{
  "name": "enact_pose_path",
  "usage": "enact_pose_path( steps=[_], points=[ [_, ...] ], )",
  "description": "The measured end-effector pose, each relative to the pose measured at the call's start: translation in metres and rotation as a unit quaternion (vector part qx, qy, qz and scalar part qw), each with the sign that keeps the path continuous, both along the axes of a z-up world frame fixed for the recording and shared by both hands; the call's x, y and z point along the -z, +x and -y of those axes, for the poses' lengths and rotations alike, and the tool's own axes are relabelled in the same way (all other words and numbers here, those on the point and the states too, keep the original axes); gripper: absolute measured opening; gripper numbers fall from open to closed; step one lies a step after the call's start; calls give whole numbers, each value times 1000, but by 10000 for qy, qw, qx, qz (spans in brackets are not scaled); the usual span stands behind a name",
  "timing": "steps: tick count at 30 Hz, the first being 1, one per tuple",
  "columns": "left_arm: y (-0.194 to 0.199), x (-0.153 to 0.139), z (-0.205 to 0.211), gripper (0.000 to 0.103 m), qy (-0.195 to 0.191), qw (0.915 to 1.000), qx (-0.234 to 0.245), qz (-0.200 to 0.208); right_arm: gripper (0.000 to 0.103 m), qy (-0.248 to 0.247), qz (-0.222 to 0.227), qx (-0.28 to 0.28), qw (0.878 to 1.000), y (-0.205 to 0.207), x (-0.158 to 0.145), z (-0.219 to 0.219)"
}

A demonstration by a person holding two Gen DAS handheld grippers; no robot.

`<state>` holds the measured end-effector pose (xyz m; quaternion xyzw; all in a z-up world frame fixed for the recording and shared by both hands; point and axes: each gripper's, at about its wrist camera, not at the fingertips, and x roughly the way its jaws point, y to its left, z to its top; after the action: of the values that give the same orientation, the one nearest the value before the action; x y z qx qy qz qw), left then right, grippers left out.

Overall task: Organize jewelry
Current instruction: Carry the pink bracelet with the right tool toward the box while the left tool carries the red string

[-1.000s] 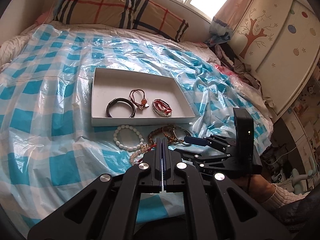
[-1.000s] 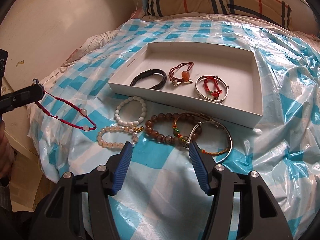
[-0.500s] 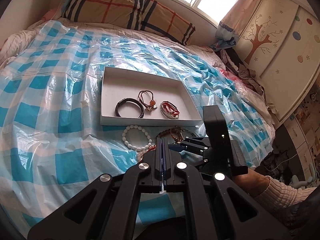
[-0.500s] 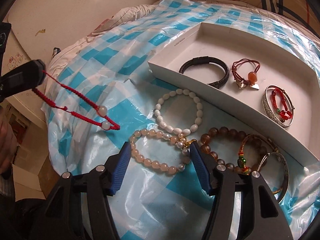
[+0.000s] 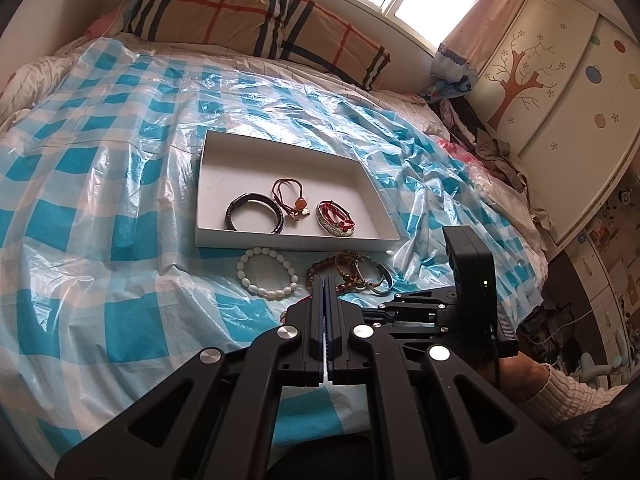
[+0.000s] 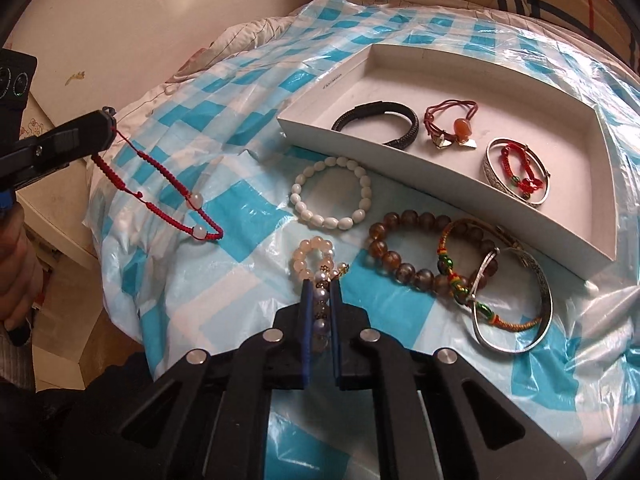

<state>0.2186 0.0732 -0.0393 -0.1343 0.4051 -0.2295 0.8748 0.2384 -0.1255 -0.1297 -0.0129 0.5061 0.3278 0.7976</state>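
A white tray [image 6: 352,148] lies on the bed and holds a black bracelet [image 6: 380,120], a red cord bracelet [image 6: 452,120] and a silver bangle with red beads [image 6: 516,168]. In front of it lie a white bead bracelet [image 6: 332,192], brown beads [image 6: 416,248] and silver bangles [image 6: 516,304]. My left gripper [image 6: 110,126] is shut on a red cord bracelet [image 6: 160,196] that hangs above the bed's left edge. My right gripper [image 6: 320,286] is shut on a pink bead bracelet [image 6: 312,256] on the sheet. In the left wrist view the tray [image 5: 296,240] is ahead of my shut left gripper [image 5: 325,280].
A blue and white checked plastic sheet [image 6: 240,128] covers the bed. A plaid pillow [image 5: 256,20] lies at the head. A wardrobe [image 5: 560,92] stands to the right. The bed's edge drops off at the left [image 6: 100,240].
My right gripper has moved forward and shut on the pink bead bracelet, squeezing it narrow. My left gripper still holds the red cord bracelet, a little higher.
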Motion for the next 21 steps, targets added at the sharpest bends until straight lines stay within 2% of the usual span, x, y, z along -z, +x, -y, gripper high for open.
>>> enact_pose_path(
  steps=[3, 8, 13, 18, 21],
  points=[
    [0, -1, 4, 1, 7, 10000, 34, 6, 9, 91, 2, 143, 9999, -6, -4, 11],
    [-1, -1, 11, 1, -2, 10000, 92, -2, 9, 518, -38, 490, 9974, -12, -16, 33],
    [-3, -4, 19, 1, -5, 9999, 149, 28, 9, 884, 116, 798, 9928, -20, -34, 51],
    [-2, -7, 30, 1, 203, 9996, 130, 117, 9, 1278, 394, 1051, 9854, -25, -51, 68],
    [-1, -8, 38, 1, 453, 9988, 53, 185, 9, 1370, 495, 1149, 9826, -24, -57, 74]
  ],
)
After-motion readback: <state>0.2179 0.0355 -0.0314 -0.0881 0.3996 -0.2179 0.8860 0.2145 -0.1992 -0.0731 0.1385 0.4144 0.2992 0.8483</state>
